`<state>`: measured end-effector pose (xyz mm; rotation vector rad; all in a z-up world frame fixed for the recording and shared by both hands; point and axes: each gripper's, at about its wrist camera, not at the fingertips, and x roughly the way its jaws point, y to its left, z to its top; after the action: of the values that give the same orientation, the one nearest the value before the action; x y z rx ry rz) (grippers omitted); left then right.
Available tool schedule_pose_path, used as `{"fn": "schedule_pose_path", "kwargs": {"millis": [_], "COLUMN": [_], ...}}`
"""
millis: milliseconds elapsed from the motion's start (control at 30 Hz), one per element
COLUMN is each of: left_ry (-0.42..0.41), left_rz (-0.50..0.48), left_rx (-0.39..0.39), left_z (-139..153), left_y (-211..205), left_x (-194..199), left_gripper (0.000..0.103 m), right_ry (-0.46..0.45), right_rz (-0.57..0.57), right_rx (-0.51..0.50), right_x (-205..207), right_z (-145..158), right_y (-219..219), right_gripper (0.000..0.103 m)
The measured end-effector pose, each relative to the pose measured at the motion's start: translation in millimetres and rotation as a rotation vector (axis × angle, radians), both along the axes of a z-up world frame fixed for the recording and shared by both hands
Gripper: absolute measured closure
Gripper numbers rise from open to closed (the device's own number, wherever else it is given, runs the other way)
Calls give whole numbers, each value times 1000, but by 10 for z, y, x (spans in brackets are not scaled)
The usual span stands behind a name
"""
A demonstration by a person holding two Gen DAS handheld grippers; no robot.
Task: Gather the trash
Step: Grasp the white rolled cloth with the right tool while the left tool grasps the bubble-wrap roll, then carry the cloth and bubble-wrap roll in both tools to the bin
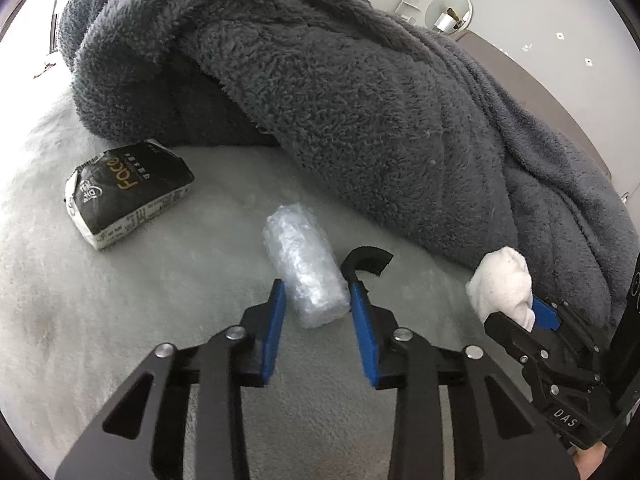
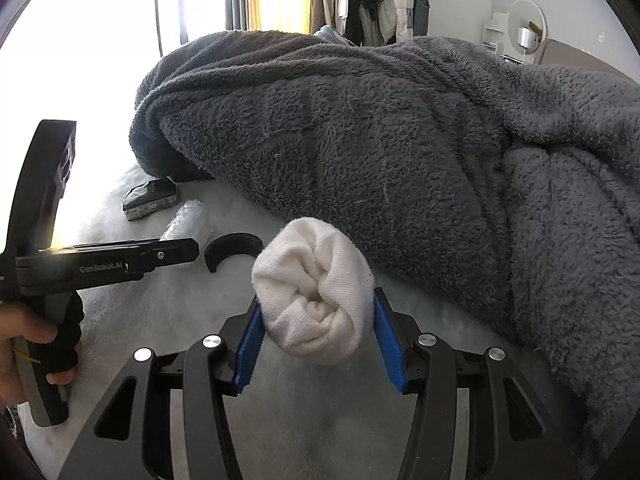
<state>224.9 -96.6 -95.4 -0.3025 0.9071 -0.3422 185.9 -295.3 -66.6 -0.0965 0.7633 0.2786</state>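
A clear bubble-wrap roll lies on the pale fuzzy bed cover. My left gripper is shut on it, one blue pad pressed to each side. In the right wrist view, the right gripper is shut on a rolled white sock held above the cover. The same sock shows at the right of the left wrist view. From the right wrist view the left gripper comes in from the left over the bubble-wrap roll, held by a hand.
A black "Face" tissue pack lies left of the roll. A black half-ring piece sits just right of the roll. A big grey fleece blanket is heaped behind. Clothes hang at the far wall.
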Motion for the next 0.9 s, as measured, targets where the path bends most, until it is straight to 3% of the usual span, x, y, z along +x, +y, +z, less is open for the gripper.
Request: {"fn": "schedule_pose_path", "kwargs": {"millis": [500,900], "left_ry": [-79,-151], "left_rz": [-67,-85], "left_rx": [87,177], "left_z": [258,502], "left_y": [128,441], "left_x": [-248,-544], "left_gripper": [70,70], "right_ry": [12,29], "right_rz": [-59,-69], "right_rx": [104,205], "right_x": [-64,-123], "right_z": [212,382], "right_y": [91,548], "right_gripper": [51,51]}}
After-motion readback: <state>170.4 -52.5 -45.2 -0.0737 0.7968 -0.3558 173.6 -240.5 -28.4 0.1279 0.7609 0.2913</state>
